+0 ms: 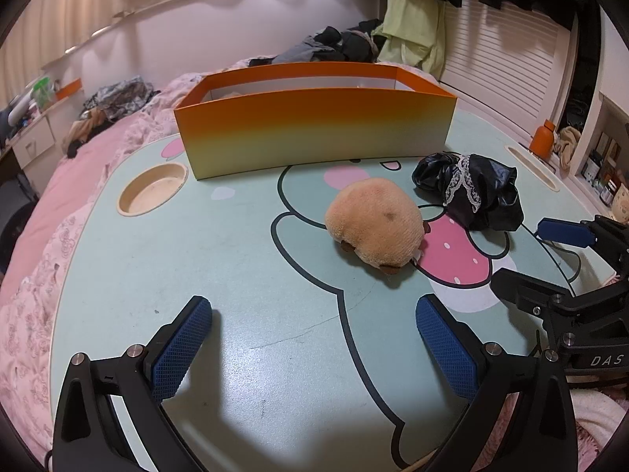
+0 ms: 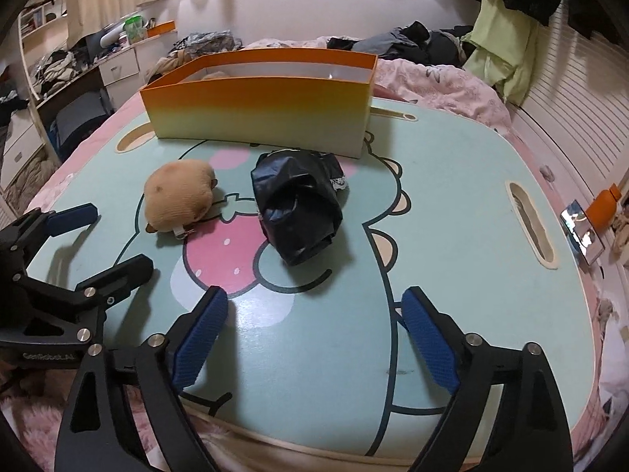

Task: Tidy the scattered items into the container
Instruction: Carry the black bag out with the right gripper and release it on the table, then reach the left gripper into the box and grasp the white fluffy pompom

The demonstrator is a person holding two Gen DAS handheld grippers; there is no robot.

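Note:
An orange-to-yellow open box (image 1: 314, 133) (image 2: 259, 114) stands at the far side of the mint cartoon lap table (image 1: 236, 255) (image 2: 471, 181). A tan plush toy (image 1: 375, 222) (image 2: 179, 194) lies in front of it. Beside the toy sits a crumpled black cloth with lace trim (image 1: 471, 192) (image 2: 297, 204). My left gripper (image 1: 314, 314) (image 2: 110, 240) is open over bare table, short of the plush. My right gripper (image 2: 314, 299) (image 1: 538, 255) is open too, nothing between its blue pads, with the black cloth just ahead of it.
A round cup recess (image 1: 153, 188) is at the table's left. A handle slot (image 2: 530, 228) is at its right edge, with a phone (image 2: 582, 232) and an orange bottle (image 2: 605, 206) beyond. Pink bedding with piled clothes (image 1: 338, 45) surrounds the table.

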